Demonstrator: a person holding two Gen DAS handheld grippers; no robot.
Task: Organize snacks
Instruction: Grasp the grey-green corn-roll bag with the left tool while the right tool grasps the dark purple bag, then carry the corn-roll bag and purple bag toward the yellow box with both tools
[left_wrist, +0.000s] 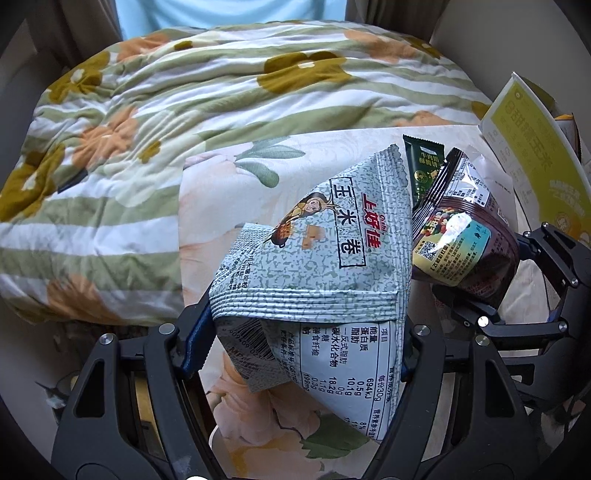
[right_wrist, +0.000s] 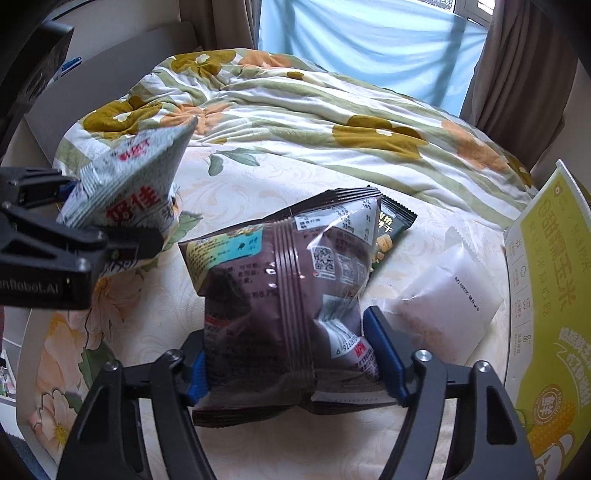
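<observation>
Bed scene: floral quilt in green stripes with mustard and orange flowers, bunched at the far end. Cream floral bedsheet beneath, nearer the camera. Light blue curtain behind, brown drapes on both sides of it. Grey board far left.

place: home bedroom | evidence: floral quilt on bed, curtained window, brown drapes

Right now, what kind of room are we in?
Most likely a bedroom. A rumpled flowered quilt lies over a bed with a floral sheet, and brown curtains hang by a window at the far end. Snack bags lie on the bed.
</observation>
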